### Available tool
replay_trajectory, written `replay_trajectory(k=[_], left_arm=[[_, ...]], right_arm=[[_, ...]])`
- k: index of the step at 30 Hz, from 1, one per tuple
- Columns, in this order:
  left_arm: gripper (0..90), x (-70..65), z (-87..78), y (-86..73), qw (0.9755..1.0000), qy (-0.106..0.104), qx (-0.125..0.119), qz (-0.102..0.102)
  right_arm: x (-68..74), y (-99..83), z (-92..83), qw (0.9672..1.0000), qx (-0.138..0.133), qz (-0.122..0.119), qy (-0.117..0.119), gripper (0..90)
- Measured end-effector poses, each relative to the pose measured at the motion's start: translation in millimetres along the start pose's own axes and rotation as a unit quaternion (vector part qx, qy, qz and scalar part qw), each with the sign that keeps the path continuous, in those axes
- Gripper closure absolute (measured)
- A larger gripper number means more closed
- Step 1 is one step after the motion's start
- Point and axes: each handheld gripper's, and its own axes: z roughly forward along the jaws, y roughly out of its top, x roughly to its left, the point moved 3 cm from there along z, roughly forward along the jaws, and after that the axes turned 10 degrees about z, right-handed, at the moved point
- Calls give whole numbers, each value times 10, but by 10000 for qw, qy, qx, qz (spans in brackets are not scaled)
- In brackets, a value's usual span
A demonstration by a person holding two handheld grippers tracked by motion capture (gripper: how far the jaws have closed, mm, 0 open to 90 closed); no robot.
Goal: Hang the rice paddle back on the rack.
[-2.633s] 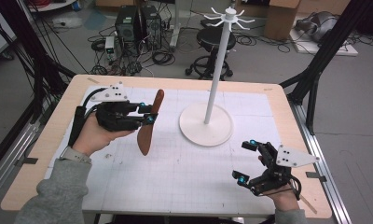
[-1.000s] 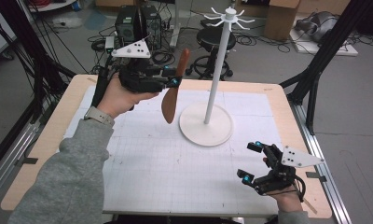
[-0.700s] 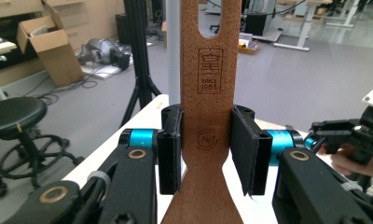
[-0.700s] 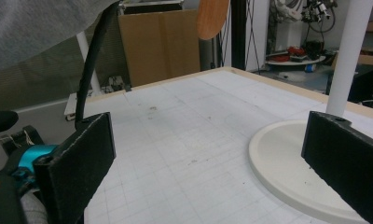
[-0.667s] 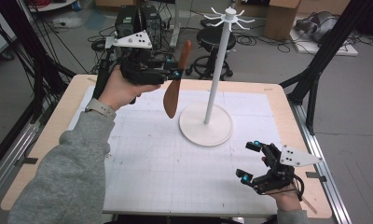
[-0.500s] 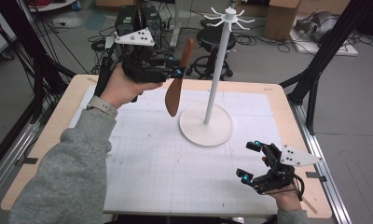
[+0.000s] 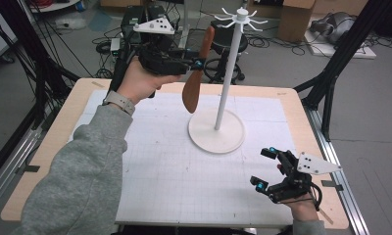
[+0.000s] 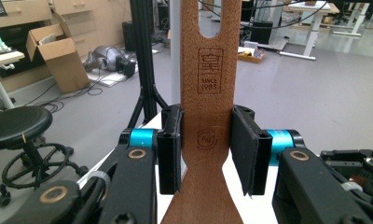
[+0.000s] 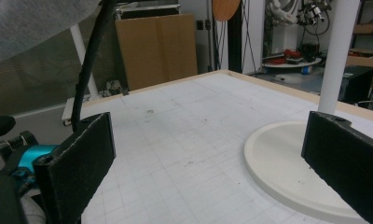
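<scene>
The spatula (image 8: pixel 208 93) is matt, fine-grained reddish-brown wood with marks burnt into it, and the left tool (image 8: pixel 208 154) clamps it between black pads (image 8: pixel 169 149) of a dull, slightly rough rubbery look, beside glossy blue metal sleeves. The stand (image 7: pixel 218 132) is smooth, matt white, probably plastic, though the material is hard to tell. The bench (image 7: pixel 81 98) has a pale wood edge under a white, paper-like gridded mat (image 7: pixel 174 166), lightly scuffed, and the sleeve (image 7: pixel 76 171) is soft grey knit cloth.

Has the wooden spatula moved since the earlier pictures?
Yes. The wooden spatula, in the left hand-held gripper, has risen from the table and moved toward the white stand, nearer its top hooks.
</scene>
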Motion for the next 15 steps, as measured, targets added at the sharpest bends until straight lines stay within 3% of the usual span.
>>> replay_trajectory(k=[6, 11, 15], left_arm=[[651, 11, 35, 119, 9999, 124, -31, -35], [651, -7, 55, 176, 9999, 93, -121, -82], [651, -23, 115, 183, 9998, 176, -60, -84]], right_arm=[[9, -13, -16, 10000, 10, 41, -8, 18], [13, -1, -35, 10000, -53, 29, -2, 18], [7, -16, -19, 10000, -9, 31, 13, 17]])
